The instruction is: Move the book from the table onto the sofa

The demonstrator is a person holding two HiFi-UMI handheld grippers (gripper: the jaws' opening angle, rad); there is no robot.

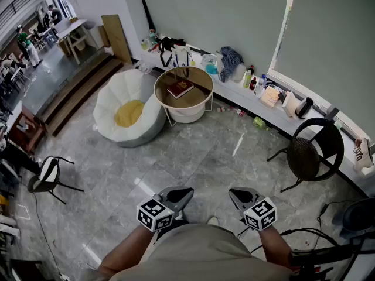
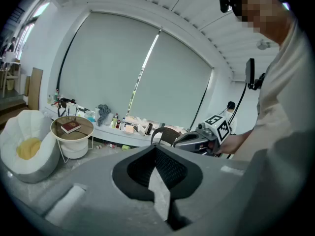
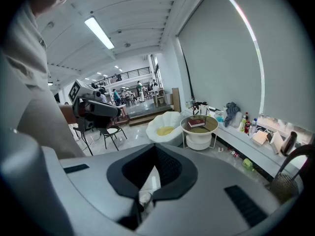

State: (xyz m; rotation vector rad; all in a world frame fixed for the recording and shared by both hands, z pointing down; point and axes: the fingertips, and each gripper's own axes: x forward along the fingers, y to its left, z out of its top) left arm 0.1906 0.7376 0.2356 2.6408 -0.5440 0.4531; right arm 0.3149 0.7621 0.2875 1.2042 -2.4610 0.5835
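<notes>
A dark red book [image 1: 180,88] lies on a round wire-legged side table [image 1: 197,96] across the room. Just left of the table stands the white shell-shaped sofa [image 1: 110,107] with a yellow cushion in it. Both grippers are held low in front of the person, far from the book. My left gripper [image 1: 186,194] and right gripper [image 1: 234,194] are shut and hold nothing. The left gripper view has the book [image 2: 71,127], table [image 2: 82,132] and sofa [image 2: 19,127] at far left past its closed jaws. In the right gripper view the book [image 3: 196,123] and sofa [image 3: 170,119] lie ahead.
A long window ledge [image 1: 258,107] crowded with bottles, cloths and bags runs behind the table. A black round-backed chair [image 1: 313,148] stands at right, a small black-and-white chair [image 1: 48,174] at left. Wooden steps [image 1: 76,92] rise at far left. Grey marble floor [image 1: 199,151] lies between me and the table.
</notes>
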